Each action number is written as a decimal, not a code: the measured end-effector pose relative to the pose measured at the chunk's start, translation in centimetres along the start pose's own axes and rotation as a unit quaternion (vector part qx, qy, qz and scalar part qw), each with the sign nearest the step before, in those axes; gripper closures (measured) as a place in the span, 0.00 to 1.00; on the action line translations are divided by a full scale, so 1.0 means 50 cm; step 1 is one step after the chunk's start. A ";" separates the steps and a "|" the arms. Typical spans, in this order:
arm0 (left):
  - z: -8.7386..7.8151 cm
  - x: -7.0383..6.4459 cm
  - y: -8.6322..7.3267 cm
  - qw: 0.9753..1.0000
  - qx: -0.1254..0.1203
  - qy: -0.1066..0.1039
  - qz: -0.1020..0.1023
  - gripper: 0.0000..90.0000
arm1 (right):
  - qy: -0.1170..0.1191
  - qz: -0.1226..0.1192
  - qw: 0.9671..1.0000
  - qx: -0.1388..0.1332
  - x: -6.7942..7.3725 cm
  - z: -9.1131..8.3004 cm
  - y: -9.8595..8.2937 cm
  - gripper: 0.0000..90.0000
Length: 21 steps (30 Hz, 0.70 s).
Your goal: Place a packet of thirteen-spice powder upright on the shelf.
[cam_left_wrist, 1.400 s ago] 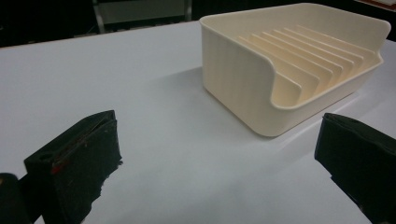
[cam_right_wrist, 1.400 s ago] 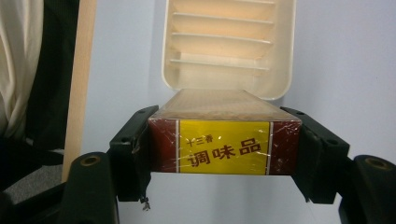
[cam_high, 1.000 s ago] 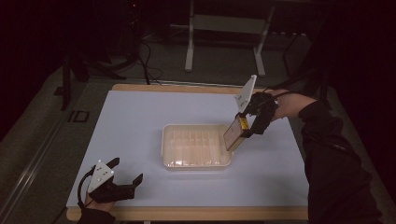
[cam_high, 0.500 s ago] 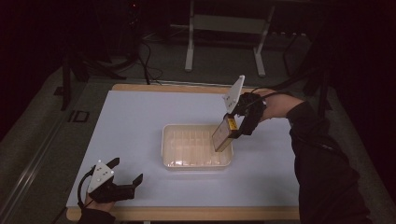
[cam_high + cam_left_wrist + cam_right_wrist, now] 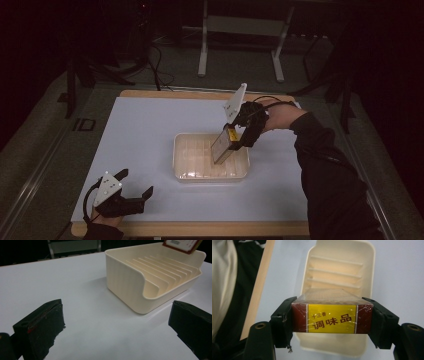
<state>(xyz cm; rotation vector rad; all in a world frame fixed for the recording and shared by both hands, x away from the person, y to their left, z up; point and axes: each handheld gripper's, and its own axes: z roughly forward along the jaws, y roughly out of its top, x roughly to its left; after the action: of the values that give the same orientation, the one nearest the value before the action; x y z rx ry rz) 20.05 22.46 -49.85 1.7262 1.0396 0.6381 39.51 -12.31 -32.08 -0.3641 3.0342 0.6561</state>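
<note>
A cream plastic tray with raised ribs inside sits in the middle of the white table; its wall is close ahead in the left gripper view. My right gripper is shut on a flat wrapped box with a red and yellow end label, held tilted with its lower end inside the tray. The box's corner pokes in over the tray's far rim. My left gripper rests open near the table's front left corner, nothing between its jaws.
The table's wooden front edge runs just below the left hand. A dark sleeve crosses the table's right side. Beyond the far edge stand metal stand legs and cables on the floor.
My right gripper has carried the box leftward and lower, from the tray's right rim to over its ribbed inside. The left gripper has stayed put.
</note>
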 end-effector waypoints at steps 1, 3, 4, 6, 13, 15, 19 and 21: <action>0.000 0.000 0.000 1.000 0.000 0.000 0.001 0.00 | -0.001 0.002 1.000 -0.005 -0.001 0.003 0.002 0.35; 0.000 0.000 0.000 1.000 0.001 -0.001 0.001 0.00 | -0.004 0.002 1.000 -0.014 -0.005 0.008 0.007 0.35; 0.000 0.000 0.000 1.000 0.000 -0.001 0.000 0.00 | -0.005 0.003 1.000 -0.017 -0.006 0.011 0.011 0.35; 0.001 0.000 0.000 1.000 0.000 -0.001 0.000 0.00 | -0.004 0.001 1.000 -0.023 -0.008 0.017 0.018 0.35; 0.000 0.000 0.000 1.000 0.002 -0.002 0.001 0.00 | 0.000 0.008 0.999 -0.038 -0.017 0.039 0.038 0.35; 0.000 0.000 0.000 1.000 0.001 -0.002 0.001 0.00 | 0.006 0.015 0.999 -0.041 -0.022 0.045 0.043 0.35; 0.001 0.001 0.000 1.000 0.002 -0.002 0.001 0.00 | 0.004 0.016 0.999 -0.046 -0.028 0.060 0.052 0.35; 0.001 0.000 0.000 1.000 0.003 -0.003 0.001 0.00 | 0.003 0.018 0.999 -0.051 -0.030 0.067 0.057 0.35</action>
<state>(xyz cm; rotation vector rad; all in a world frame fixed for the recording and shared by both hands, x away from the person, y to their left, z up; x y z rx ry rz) 20.10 22.46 -49.87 1.7334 1.0360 0.6327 40.22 -8.10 -33.90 -0.3137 3.0269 0.8160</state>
